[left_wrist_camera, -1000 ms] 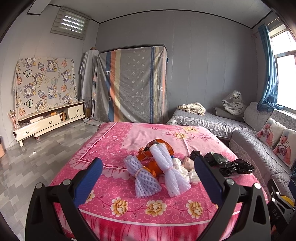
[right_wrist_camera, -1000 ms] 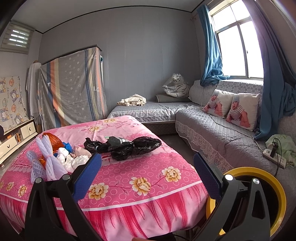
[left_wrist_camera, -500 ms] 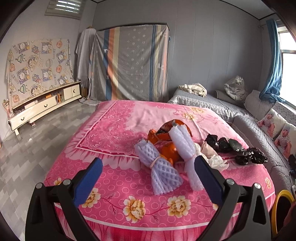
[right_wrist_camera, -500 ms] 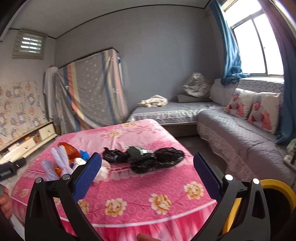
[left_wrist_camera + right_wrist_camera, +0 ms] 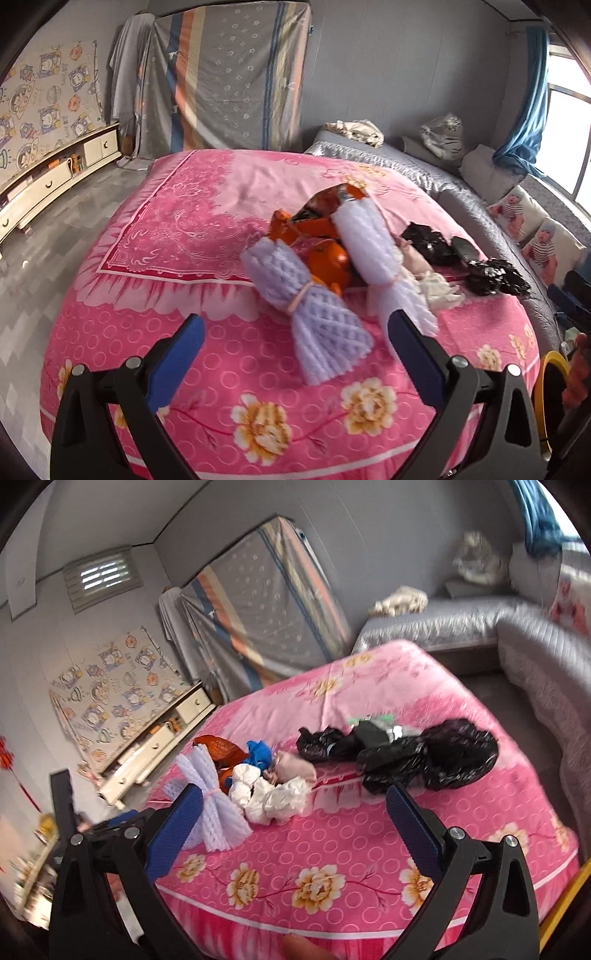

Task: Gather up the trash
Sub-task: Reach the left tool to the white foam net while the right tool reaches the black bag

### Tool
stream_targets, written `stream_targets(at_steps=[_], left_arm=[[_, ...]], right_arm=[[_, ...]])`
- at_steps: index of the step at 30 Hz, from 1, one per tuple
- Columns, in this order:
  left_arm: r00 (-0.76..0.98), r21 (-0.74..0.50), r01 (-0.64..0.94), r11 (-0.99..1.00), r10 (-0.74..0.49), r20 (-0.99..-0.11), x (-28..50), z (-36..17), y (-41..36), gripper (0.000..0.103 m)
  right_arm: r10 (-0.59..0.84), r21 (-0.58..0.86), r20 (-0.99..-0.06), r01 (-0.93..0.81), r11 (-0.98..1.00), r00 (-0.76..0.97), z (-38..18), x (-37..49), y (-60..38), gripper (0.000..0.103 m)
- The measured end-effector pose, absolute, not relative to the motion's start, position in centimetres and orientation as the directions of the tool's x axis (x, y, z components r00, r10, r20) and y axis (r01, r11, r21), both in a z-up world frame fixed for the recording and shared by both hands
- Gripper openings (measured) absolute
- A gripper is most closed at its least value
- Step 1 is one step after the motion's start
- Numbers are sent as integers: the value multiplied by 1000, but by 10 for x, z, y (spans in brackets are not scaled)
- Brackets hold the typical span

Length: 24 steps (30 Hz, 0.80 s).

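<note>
A pile of trash lies on the pink flowered bedspread (image 5: 207, 229). In the left wrist view a lilac foam net bundle (image 5: 314, 310) lies nearest, with a white foam net bundle (image 5: 380, 258), orange wrappers (image 5: 321, 236), crumpled white paper (image 5: 439, 288) and black plastic bags (image 5: 491, 275) beyond. My left gripper (image 5: 295, 354) is open and empty just short of the lilac bundle. In the right wrist view my right gripper (image 5: 295, 819) is open and empty over the bed's near edge, facing the white paper wads (image 5: 273, 794), the black bags (image 5: 424, 755) and the foam net (image 5: 210, 801).
A yellow-rimmed bin (image 5: 550, 391) stands at the bed's right side. A grey quilted sofa (image 5: 535, 653) runs along the right wall. A white low cabinet (image 5: 55, 177) stands at the left wall, a covered wardrobe (image 5: 229, 77) at the back.
Both grippers have moved in closer to the bed and tilted down toward the trash. The right view has swung left toward the pile. Both stay open.
</note>
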<state>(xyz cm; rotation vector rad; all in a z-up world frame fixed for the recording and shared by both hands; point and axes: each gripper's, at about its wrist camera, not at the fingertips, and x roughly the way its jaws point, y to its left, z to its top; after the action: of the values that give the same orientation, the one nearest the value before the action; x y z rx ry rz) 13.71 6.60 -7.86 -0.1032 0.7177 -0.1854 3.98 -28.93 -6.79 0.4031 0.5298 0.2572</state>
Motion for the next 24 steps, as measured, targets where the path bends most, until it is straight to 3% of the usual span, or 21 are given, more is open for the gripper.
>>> stream_targets(at_steps=[7, 13, 24], left_arm=[[707, -147, 88, 985, -166, -688, 158, -80, 80, 96], [690, -127, 103, 986, -163, -705, 169, -84, 78, 96], [638, -177, 80, 981, -187, -747, 193, -107, 76, 96]], right_arm=[[156, 292, -533, 8, 956, 832, -57, 74, -332, 95], [2, -40, -611, -34, 999, 791, -78, 102, -329, 95], [43, -88, -667, -136, 987, 744, -114, 149, -342, 95]])
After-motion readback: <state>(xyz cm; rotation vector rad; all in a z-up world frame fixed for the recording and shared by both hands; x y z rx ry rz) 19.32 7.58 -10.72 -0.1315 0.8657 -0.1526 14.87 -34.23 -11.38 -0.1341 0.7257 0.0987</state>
